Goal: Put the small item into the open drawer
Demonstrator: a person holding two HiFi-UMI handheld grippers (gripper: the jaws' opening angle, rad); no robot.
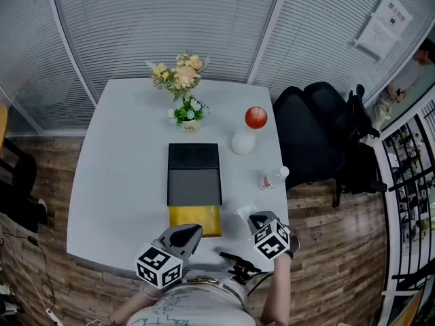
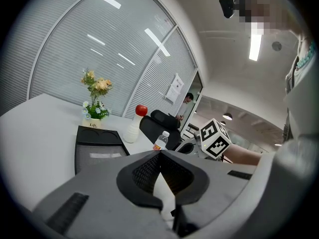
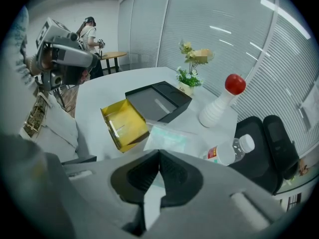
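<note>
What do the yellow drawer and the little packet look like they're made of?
Drawer: probably glossy yellow card or plastic; its inner walls catch reflections.
Packet: thin clear plastic film, see-through and shiny, with something pale green inside.

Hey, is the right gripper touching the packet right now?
Touching. The right gripper view shows the right gripper shut on the near edge of the packet, which runs in between its jaw tips.
</note>
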